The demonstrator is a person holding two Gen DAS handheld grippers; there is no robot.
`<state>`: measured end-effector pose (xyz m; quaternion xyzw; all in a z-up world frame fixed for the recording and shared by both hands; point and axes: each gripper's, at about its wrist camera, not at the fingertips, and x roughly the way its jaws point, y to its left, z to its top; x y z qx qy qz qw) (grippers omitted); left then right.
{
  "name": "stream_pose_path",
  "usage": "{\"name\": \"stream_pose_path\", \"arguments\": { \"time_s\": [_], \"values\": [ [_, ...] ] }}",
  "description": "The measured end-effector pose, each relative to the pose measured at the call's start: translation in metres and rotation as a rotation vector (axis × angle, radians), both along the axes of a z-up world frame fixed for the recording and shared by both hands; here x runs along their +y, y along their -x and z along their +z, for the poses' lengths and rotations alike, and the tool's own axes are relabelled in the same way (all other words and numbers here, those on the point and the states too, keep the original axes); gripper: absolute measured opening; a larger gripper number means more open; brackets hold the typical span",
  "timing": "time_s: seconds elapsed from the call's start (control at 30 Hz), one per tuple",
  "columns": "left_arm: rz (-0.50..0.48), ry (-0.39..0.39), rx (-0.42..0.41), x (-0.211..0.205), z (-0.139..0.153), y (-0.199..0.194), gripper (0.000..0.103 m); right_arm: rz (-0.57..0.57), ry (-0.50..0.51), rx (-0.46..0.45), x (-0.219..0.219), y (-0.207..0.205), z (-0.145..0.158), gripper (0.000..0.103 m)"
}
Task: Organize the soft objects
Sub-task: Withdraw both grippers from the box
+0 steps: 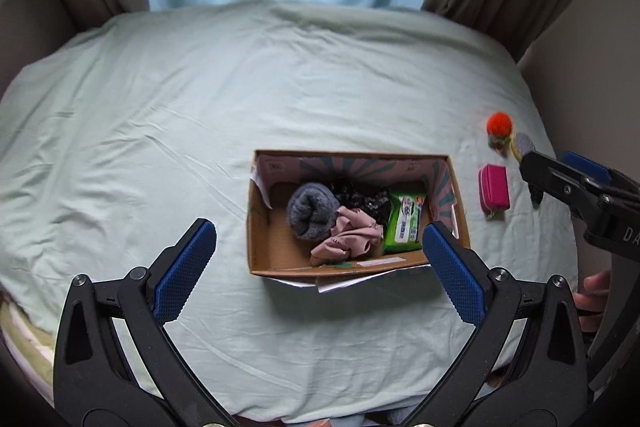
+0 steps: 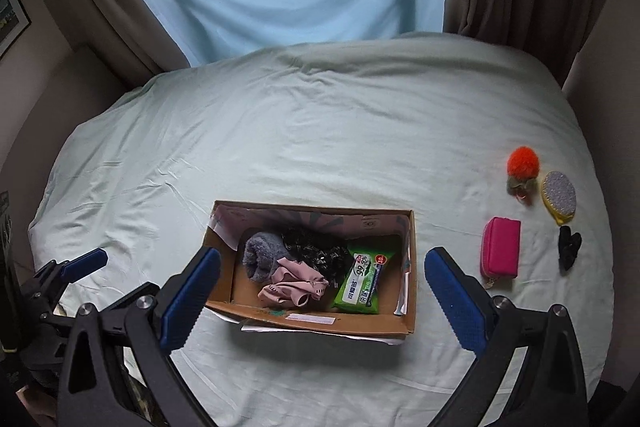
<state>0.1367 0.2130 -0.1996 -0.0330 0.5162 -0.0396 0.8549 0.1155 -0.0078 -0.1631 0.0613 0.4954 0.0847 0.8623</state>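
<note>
Right wrist view: the cardboard box (image 2: 320,323) was seen mid-bed, its long axis parallel to the near edge, with wide bare sheet (image 2: 280,131) left and beyond. Near the right edge lay a pink pouch (image 2: 502,247) lengthwise. Both the left gripper (image 1: 320,267) and right gripper (image 2: 322,295) were spread wide, empty.

Pale green sheet (image 2: 320,131), orange pompom (image 2: 523,160), magenta pouch (image 2: 501,247) (grey-topped, yellow-rimmed brush (image 2: 559,197)).
</note>
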Motion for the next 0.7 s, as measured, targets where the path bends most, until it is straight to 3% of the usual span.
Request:
{"name": "stream_pose_path", "arguments": {
  "time_s": [0.33,0.7],
  "values": [
    [-0.016,-0.023,-0.204,0.003,0.072,0.048,0.103,-0.083,0.024,-0.23,-0.009,0.07,0.062,0.102],
    [-0.051,-0.012,-0.296,-0.035,0.096,0.073,0.103,-0.161,0.093,-0.376,-0.045,0.115,0.095,0.102]
  ]
}}
